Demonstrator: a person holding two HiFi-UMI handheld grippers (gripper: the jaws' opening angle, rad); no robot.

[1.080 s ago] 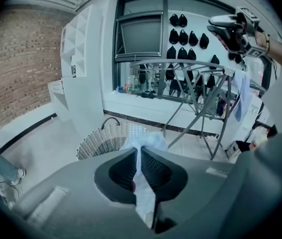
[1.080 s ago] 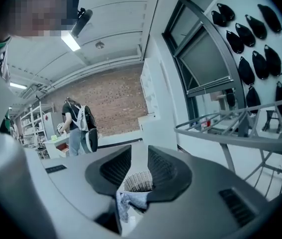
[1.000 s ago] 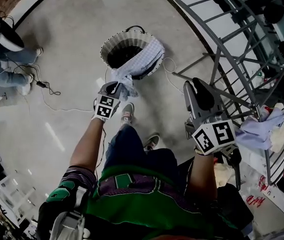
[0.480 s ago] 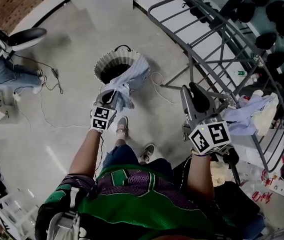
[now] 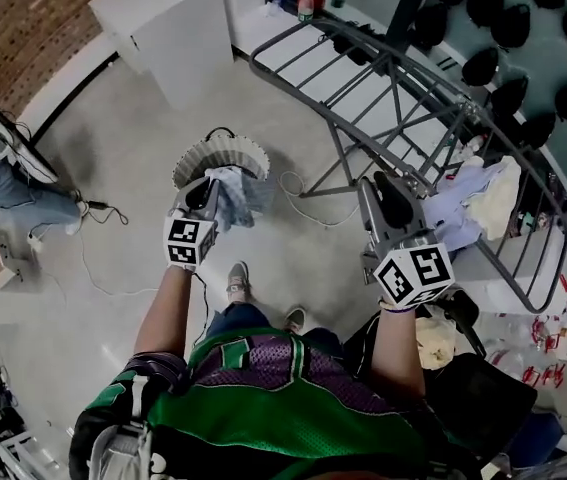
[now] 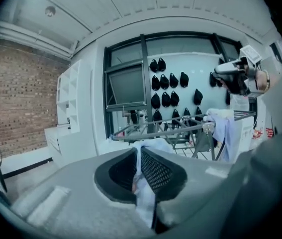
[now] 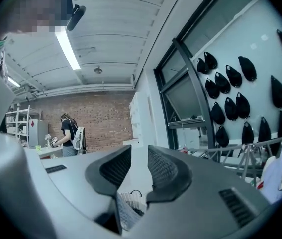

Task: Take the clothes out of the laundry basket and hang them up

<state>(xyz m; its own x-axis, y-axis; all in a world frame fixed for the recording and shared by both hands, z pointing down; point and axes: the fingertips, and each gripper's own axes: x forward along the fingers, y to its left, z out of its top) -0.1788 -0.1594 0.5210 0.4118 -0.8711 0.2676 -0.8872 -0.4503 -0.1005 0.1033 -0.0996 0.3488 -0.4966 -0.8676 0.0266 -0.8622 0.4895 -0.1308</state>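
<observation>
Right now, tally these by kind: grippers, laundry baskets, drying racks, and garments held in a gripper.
Grippers: 2, left gripper and right gripper
Laundry basket: 1
Drying rack: 1
Garment held: 1, clamped in the left gripper
Total: 5

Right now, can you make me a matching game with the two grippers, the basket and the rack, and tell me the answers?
Things:
1. left gripper
2. right gripper
3. laundry basket
4. drying rack

States or places:
A. has clothes draped on it
B. jaws apart, nothing between them
C. stands on the floor
D. shut on a light cloth

Right pairs: 1-D, 2-B, 3-C, 4-A.
</observation>
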